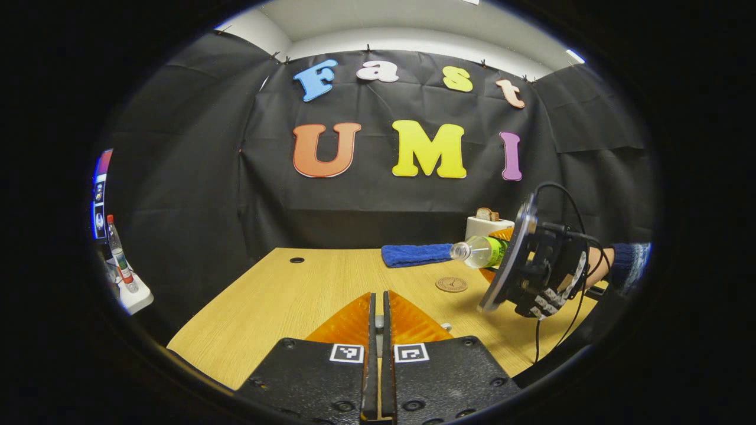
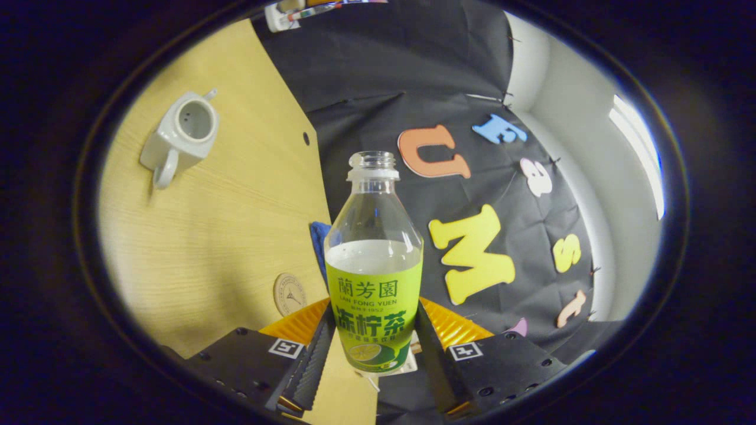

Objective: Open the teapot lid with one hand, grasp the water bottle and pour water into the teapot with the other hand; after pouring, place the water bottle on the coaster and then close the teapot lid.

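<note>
My right gripper (image 2: 375, 321) is shut on the water bottle (image 2: 374, 265), which has a green label, no cap and water up to the label's top. In the left gripper view the bottle (image 1: 479, 252) lies almost level in the air, mouth to the left, held by the right gripper (image 1: 497, 254) and a hand. The white teapot (image 2: 183, 133) stands on the table with its lid off. My left gripper (image 1: 378, 310) is shut above the table; a small pale piece, the teapot lid (image 1: 446, 326), peeks out beside its fingers. The round coaster (image 1: 452, 284) (image 2: 289, 294) lies bare on the wood.
A folded blue cloth (image 1: 416, 255) lies at the table's (image 1: 266, 307) far edge, with a white toaster (image 1: 487, 225) holding bread behind it. Another bottle (image 1: 118, 254) stands on a white stand off the table's left side. A sleeve (image 1: 629, 262) reaches in from the right.
</note>
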Demonstrator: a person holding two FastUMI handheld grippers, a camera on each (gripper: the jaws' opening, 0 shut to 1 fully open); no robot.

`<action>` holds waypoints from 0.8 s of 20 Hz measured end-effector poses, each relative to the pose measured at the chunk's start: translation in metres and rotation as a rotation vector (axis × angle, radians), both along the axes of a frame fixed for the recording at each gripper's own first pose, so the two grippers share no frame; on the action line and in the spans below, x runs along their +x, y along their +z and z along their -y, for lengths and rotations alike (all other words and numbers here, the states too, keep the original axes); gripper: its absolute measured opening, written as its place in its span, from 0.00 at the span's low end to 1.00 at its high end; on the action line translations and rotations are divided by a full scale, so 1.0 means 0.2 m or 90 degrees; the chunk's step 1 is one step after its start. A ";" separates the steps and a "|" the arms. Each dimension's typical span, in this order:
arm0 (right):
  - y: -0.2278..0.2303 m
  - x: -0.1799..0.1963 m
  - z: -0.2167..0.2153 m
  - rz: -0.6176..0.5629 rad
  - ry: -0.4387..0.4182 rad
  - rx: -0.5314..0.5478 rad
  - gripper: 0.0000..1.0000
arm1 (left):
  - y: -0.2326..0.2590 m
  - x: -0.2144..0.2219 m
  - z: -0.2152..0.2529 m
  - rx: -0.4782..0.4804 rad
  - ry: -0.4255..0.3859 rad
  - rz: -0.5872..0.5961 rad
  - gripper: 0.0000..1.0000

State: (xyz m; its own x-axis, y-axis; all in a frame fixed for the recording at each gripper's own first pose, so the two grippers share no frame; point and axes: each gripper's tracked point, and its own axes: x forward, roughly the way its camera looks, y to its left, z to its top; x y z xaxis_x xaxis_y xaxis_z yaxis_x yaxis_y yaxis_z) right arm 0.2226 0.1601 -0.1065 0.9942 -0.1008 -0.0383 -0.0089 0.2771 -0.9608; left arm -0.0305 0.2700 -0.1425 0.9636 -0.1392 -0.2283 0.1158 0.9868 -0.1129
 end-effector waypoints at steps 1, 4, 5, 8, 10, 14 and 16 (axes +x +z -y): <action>0.01 0.02 0.03 0.001 -0.006 0.026 0.77 | -0.01 0.00 0.00 0.001 0.002 -0.004 0.05; 0.01 0.10 0.10 -0.002 -0.026 0.113 0.77 | 0.00 0.00 0.01 0.006 0.001 -0.003 0.05; 0.01 0.12 0.12 -0.003 -0.031 0.146 0.77 | 0.00 0.00 0.02 0.005 -0.002 -0.001 0.05; 0.02 0.17 0.12 -0.004 -0.035 0.253 0.77 | 0.01 0.01 0.04 0.003 -0.008 0.002 0.05; 0.03 0.20 0.11 0.000 -0.039 0.331 0.76 | -0.01 0.01 0.05 0.005 -0.007 -0.002 0.05; 0.01 0.28 0.11 -0.022 -0.055 0.500 0.74 | -0.02 0.01 0.06 0.012 -0.008 -0.004 0.05; -0.02 0.32 0.09 -0.042 -0.061 0.583 0.74 | -0.02 0.02 0.07 0.013 -0.010 -0.004 0.05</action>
State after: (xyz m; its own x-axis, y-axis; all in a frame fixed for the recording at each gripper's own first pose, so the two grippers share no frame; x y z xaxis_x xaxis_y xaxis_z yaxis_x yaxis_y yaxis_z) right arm 0.2865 0.1414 -0.1100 0.9761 -0.0849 -0.1999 0.0064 0.9313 -0.3642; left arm -0.0270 0.2555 -0.1466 0.9598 -0.1500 -0.2373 0.1312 0.9870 -0.0930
